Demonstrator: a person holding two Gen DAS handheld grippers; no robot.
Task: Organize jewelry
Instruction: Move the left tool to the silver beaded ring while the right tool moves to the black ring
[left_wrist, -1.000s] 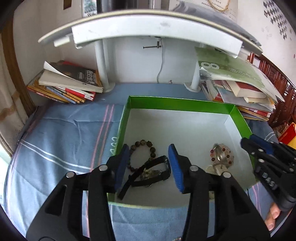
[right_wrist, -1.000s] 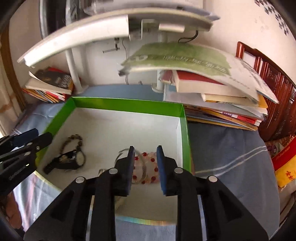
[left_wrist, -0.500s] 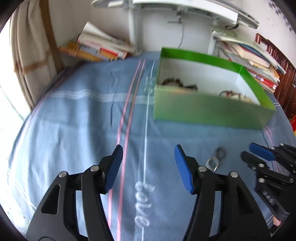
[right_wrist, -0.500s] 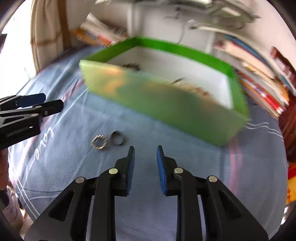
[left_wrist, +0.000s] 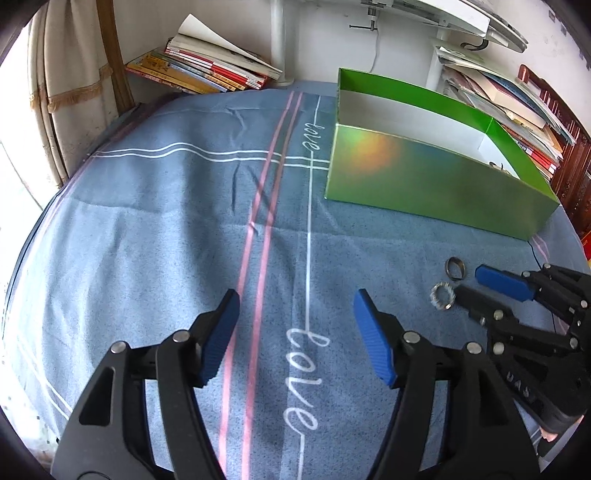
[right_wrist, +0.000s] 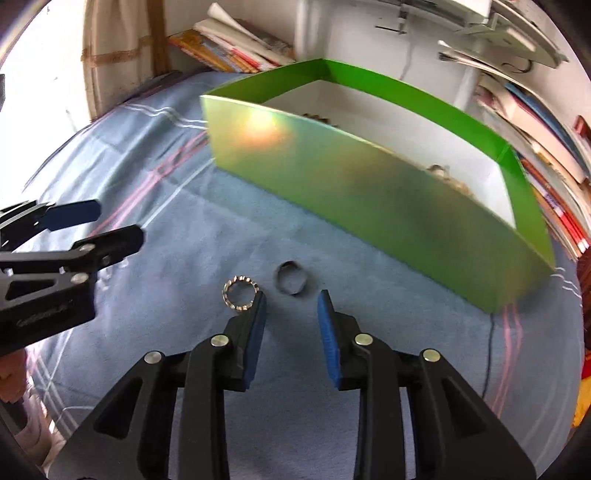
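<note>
Two rings lie on the blue cloth in front of the green box (right_wrist: 369, 192): a dark band ring (right_wrist: 290, 282) and a silver toothed ring (right_wrist: 240, 294). My right gripper (right_wrist: 291, 306) is open and empty, just short of the dark ring, its left finger next to the silver ring. In the left wrist view the dark ring (left_wrist: 455, 266), silver ring (left_wrist: 442, 295) and right gripper (left_wrist: 469, 284) sit at the right. My left gripper (left_wrist: 295, 302) is open and empty over bare cloth. Jewelry partly shows inside the box (left_wrist: 436, 181).
Blue striped cloth (left_wrist: 184, 221) with "love" script covers the table. Stacks of books (left_wrist: 207, 66) stand at the back left and back right (left_wrist: 517, 96). A white shelf on posts (left_wrist: 443, 18) spans the back. A curtain (left_wrist: 74, 92) hangs at the left.
Both grippers have pulled back out of the box and come down low over the cloth. The right gripper has opened wider and moved up close to the two rings.
</note>
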